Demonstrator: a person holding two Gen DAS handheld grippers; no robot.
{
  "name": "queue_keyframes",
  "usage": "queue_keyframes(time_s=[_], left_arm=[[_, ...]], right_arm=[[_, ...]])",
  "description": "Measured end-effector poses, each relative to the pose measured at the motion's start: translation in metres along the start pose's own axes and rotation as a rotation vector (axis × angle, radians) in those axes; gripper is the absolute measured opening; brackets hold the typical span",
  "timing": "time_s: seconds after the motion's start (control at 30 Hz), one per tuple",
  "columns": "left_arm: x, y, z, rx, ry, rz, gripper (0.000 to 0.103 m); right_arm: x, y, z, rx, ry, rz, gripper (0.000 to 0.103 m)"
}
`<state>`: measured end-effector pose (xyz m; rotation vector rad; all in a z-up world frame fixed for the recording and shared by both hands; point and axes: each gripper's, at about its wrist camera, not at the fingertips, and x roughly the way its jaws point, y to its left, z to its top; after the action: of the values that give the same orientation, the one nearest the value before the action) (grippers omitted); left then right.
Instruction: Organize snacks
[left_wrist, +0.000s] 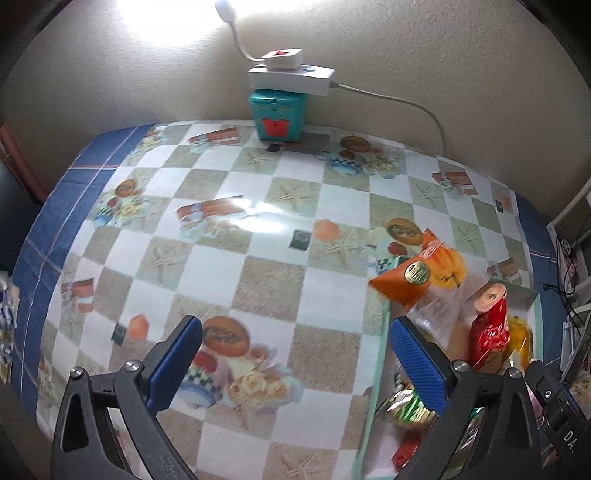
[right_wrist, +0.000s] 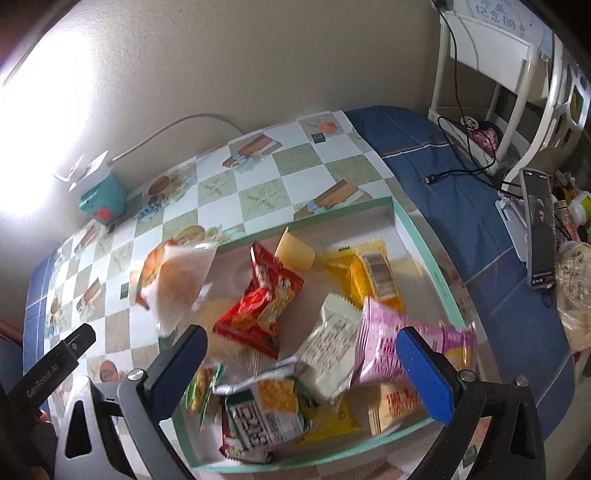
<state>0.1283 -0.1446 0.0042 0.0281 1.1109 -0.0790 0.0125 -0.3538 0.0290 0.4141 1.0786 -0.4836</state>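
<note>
- Here, in the left wrist view, the left gripper (left_wrist: 295, 363) stands wide apart with nothing between its blue pads (left_wrist: 419, 365); only the patterned tablecloth (left_wrist: 229, 229) lies under the gap.
- The shallow green-rimmed box (left_wrist: 375, 402) sits at the right, its left wall just inside the right finger.
- An orange bread packet (left_wrist: 424, 275) leans over the far left rim of the box, tilted, with a red packet (left_wrist: 489, 338) upright just right of it.
- A green-and-gold snack (left_wrist: 408, 406) lies in the near part of the box, partly hidden by the right finger.
- Far off, a teal toy box (left_wrist: 277, 114) stands against the wall with a white power strip (left_wrist: 291, 77) on top.
- In the right wrist view, the right gripper (right_wrist: 308, 369) is likewise spread fully, gripping nothing, poised above the near half of the box (right_wrist: 428, 236).
- Inside lie a red snack packet (right_wrist: 260, 312), yellow packets (right_wrist: 373, 277) farther right, a white packet (right_wrist: 330, 349), a pink packet (right_wrist: 388, 343) beside the right finger, and a green-and-yellow cracker packet (right_wrist: 266, 413) nearest.
- The bread packet (right_wrist: 173, 284) tilts over the box's left edge.
- The other gripper's dark finger (right_wrist: 70, 349) shows at the left, outside the box.
- A phone (right_wrist: 539, 232) stands on a holder at the far right, on the blue cloth (right_wrist: 454, 206).
</note>
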Motion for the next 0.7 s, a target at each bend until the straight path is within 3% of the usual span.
queue_keyframes(time_s=[0.37, 0.53, 0.7], left_arm=[[-0.034, 0.053, -0.047, -0.049, 0.006, 0.083, 0.101], [-0.047, 0.068, -0.074, -0.004, 0.014, 0.08, 0.101], [-0.06, 0.077, -0.102, 0.075, -0.011, 0.134, 0.101]], right_arm=[[-0.041, 0.019, -0.057, -0.083, -0.054, 0.011, 0.103], [-0.048, 0.03, -0.096, -0.139, -0.046, 0.01, 0.103], [-0.05, 0.039, -0.126, -0.177, -0.024, 0.039, 0.103]])
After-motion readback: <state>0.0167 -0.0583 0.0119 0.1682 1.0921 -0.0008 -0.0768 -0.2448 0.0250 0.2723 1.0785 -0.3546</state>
